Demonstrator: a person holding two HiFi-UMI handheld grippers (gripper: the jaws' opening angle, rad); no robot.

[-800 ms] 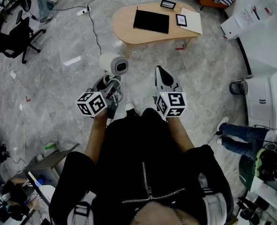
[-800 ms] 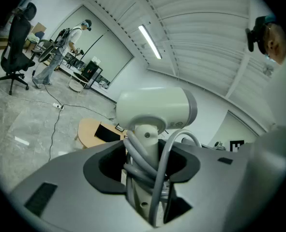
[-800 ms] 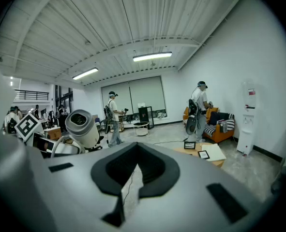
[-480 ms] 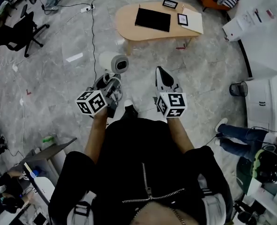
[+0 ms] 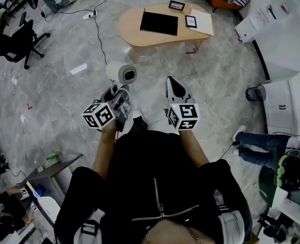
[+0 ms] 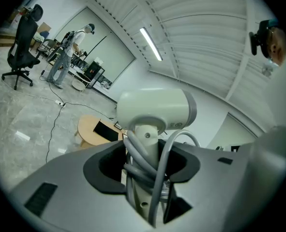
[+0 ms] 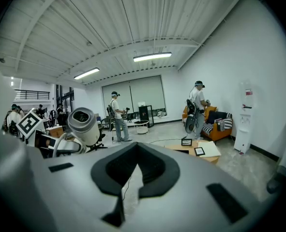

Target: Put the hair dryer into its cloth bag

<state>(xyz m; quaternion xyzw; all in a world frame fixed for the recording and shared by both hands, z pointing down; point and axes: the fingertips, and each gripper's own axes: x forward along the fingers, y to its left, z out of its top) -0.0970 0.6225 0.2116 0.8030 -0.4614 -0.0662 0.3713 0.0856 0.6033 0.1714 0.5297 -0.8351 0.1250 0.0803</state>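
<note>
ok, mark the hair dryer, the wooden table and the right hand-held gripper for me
hair dryer (image 5: 118,72): head view, on the side of its barrel.
wooden table (image 5: 132,32): head view, on the bare top near its left end.
right hand-held gripper (image 5: 170,80): head view, at its closed fingertips.

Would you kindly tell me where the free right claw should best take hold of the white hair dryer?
Probably the round barrel of the white hair dryer, approached from the right: the left claw already clamps the cord-wrapped handle, leaving only the barrel free above it.
</note>
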